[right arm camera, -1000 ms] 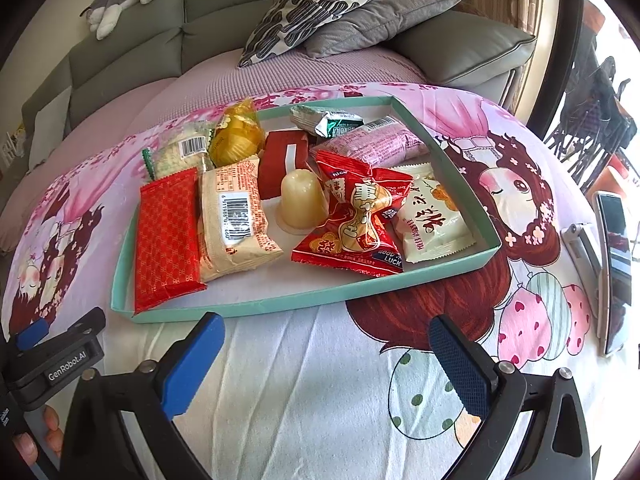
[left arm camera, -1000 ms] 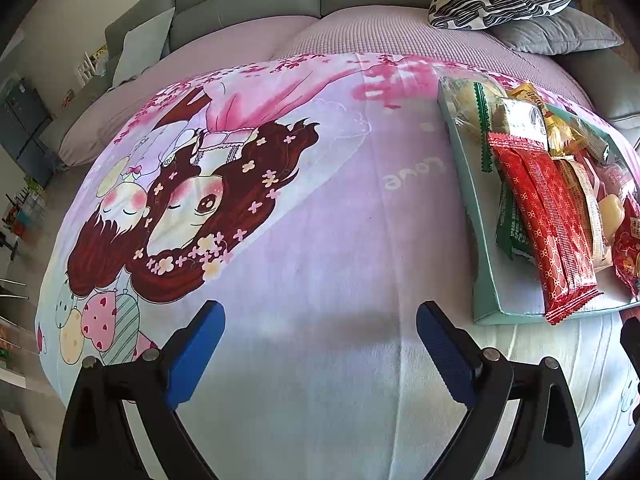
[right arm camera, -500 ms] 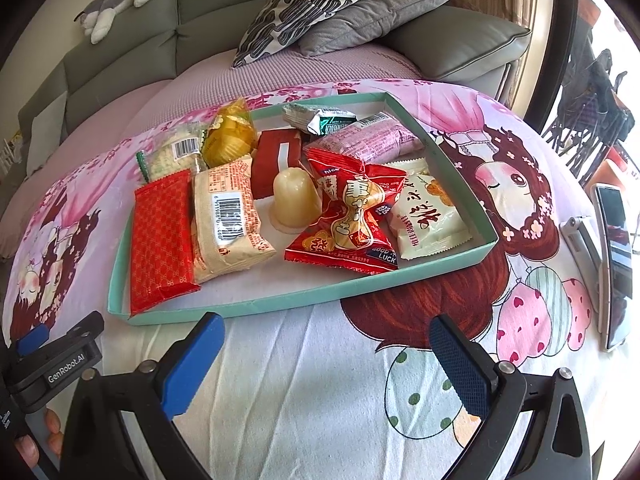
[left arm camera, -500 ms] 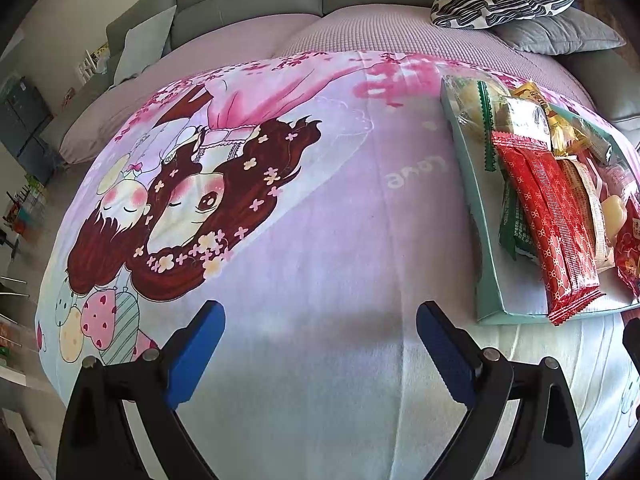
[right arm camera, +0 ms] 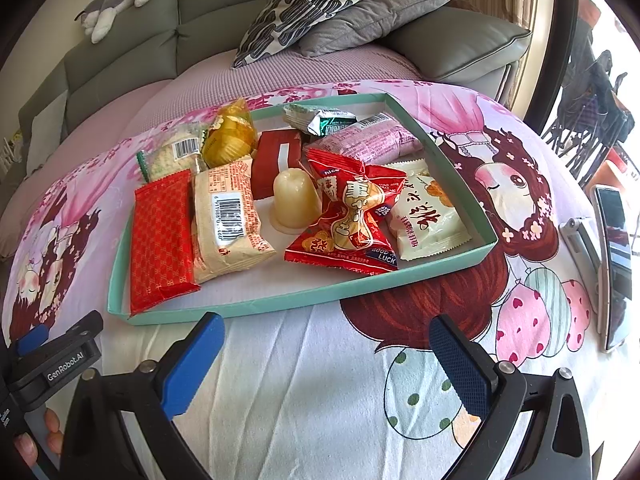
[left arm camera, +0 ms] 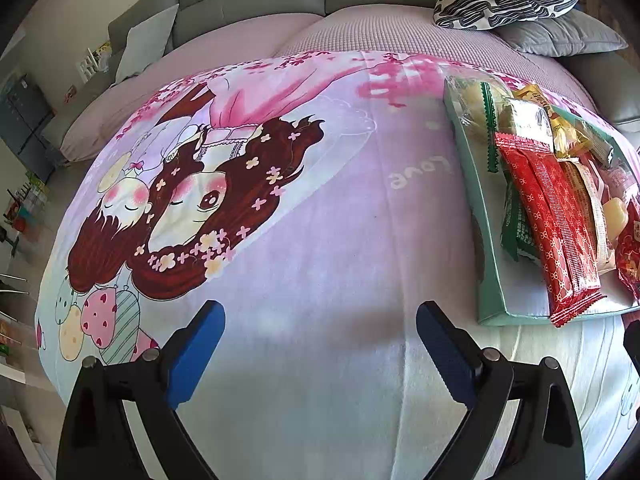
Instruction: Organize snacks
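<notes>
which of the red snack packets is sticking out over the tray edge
The long flat red patterned packet at the left end of the teal tray: its near corner overhangs the rim. The crinkled red candy bag lies wholly inside.

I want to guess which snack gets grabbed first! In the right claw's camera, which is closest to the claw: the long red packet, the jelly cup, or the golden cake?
1. Long red packet, left front of the tray.
2. Jelly cup, middle.
3. Golden cake, back left.
</notes>
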`<state>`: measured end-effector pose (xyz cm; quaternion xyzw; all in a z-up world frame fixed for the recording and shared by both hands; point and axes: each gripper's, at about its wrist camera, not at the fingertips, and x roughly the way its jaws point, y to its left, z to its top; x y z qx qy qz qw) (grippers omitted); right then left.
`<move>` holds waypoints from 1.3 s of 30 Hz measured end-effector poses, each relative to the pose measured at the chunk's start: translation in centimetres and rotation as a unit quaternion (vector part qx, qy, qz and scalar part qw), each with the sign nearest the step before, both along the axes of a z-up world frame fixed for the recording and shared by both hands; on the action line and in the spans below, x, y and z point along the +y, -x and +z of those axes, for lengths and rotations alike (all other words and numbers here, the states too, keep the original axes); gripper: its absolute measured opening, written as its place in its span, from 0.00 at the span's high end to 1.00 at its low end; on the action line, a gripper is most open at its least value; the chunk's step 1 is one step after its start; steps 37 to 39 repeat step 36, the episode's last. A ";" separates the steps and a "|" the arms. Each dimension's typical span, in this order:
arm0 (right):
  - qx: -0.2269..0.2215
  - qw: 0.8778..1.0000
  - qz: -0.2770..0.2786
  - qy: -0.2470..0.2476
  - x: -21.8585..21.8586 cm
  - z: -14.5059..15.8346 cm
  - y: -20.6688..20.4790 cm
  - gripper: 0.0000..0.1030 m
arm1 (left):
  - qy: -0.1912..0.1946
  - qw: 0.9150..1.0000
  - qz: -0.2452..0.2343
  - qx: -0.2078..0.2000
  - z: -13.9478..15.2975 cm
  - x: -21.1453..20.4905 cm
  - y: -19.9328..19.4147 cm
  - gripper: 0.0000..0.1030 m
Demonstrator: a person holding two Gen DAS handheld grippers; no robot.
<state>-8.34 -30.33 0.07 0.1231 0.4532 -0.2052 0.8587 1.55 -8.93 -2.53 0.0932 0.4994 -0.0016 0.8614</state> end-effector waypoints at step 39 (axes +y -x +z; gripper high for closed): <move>0.003 1.000 0.000 0.000 0.0 -0.1 -0.1 0.00 | 0.023 1.000 -0.002 -0.020 0.7 -0.3 0.4 0.06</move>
